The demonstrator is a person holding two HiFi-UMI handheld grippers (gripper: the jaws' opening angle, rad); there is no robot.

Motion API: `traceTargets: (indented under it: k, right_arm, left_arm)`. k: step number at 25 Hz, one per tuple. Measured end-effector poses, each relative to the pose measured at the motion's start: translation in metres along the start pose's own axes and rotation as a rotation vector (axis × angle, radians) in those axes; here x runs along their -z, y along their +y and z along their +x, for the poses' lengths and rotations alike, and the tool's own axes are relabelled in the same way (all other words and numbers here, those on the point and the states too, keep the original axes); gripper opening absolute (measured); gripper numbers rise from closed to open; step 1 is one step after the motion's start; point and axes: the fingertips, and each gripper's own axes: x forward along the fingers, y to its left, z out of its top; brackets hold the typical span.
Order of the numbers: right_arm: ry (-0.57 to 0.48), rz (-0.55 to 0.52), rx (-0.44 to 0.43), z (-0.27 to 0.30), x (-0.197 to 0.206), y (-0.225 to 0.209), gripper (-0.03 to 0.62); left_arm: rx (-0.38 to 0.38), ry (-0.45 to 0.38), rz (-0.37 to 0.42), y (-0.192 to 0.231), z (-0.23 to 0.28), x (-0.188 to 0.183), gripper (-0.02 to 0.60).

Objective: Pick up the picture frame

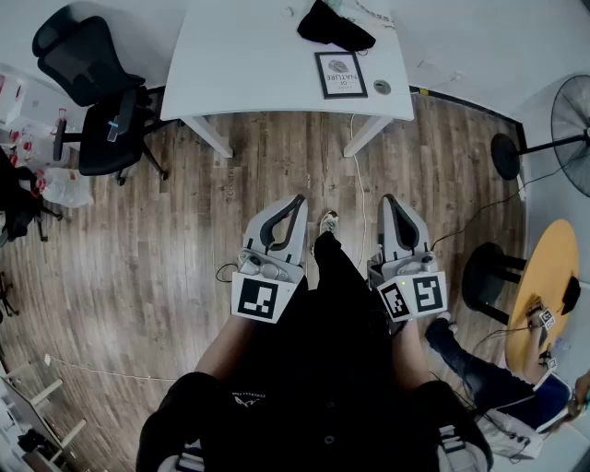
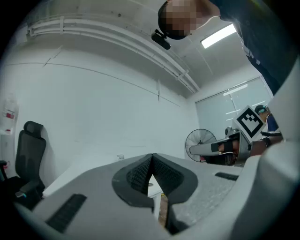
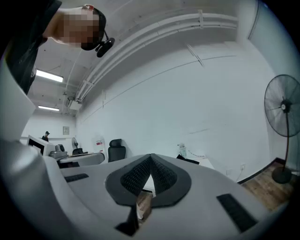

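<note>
nothing is done yet: your left gripper [image 1: 279, 221] and right gripper [image 1: 398, 221] both have their jaws closed and empty, held level. the picture frame [image 1: 340, 75] lies on the white table [image 1: 240, 64], well ahead, untouched.

Fan [image 1: 575, 129] – cropped at edge, picture frame [image 1: 340, 75] print unreadable

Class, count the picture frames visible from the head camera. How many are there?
1. The picture frame lies flat on the white table, near its front edge, beside the black cloth. Another could be hidden under that cloth.
</note>
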Motion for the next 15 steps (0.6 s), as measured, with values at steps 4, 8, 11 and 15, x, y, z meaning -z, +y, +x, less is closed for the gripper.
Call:
traceTargets:
  k: [4,8,11,15]
  right_arm:
    - [-0.035,-0.049,-0.023,-0.048,-0.009,0.017,-0.002]
    - [-0.061,-0.032,-0.065,-0.099,-0.012,0.027,-0.002]
    - [-0.079,-0.006,-0.1,-0.143,-0.012,0.028,-0.002]
    - [-0.073,-0.003,-0.116,-0.215,-0.004,0.015,-0.002]
  left_arm:
    - [-0.012,-0.029,0.035,-0.035,-0.032,-0.012,0.006]
    - [-0.052,-0.046,0.055,-0.075,-0.065,-0.024,0.006]
    - [-0.094,-0.04,0.083,-0.111,-0.088,-0.023,0.006]
    - [-0.115,-0.027,0.079,-0.18,-0.114,-0.014,0.006]
